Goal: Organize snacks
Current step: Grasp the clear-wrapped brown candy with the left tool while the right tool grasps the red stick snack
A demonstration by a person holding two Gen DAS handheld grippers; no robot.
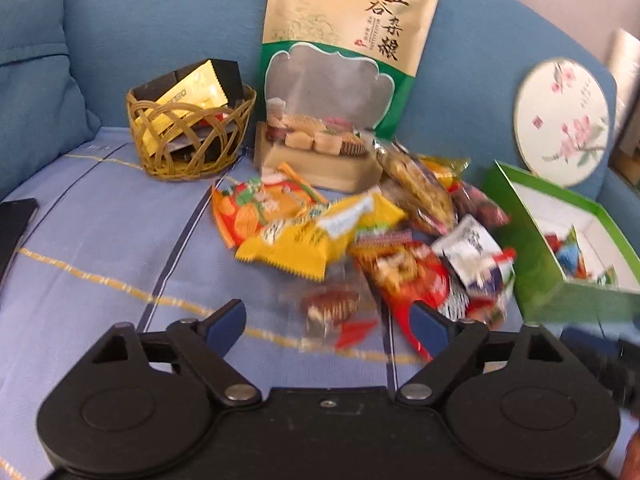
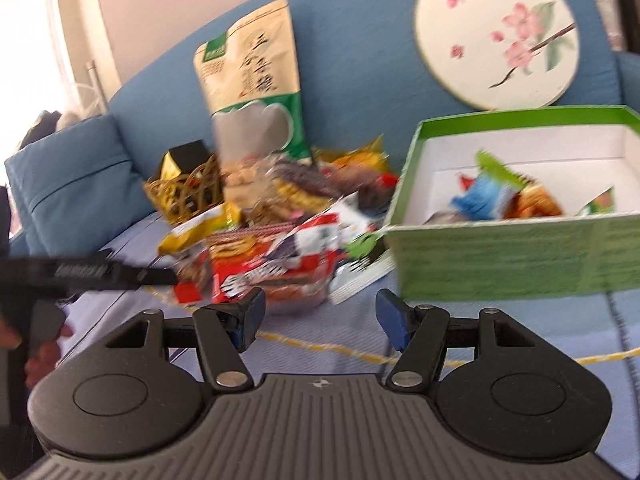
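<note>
1. Snacks (image 1: pixel 352 236) lie in a loose heap on the blue striped cover (image 1: pixel 120 248) of a blue sofa (image 1: pixel 160 20), between a wicker basket and a green box.
2. At far left, the wicker basket (image 1: pixel 192 136) holds gold and black packets.
3. Just beside it, a tall beige-and-green pouch (image 1: pixel 340 60) leans upright against the backrest, behind the heap.
4. Left gripper (image 1: pixel 328 326) hovers over the near edge of the heap, jaws spread wide, nothing pinched.
5. Right gripper (image 2: pixel 320 318) is likewise wide apart and empty, low before the heap.
6. Rightward, the green box (image 2: pixel 520 248) holds a few wrapped snacks.
7. Behind it a round floral fan (image 2: pixel 496 36) leans on the backrest.
</note>
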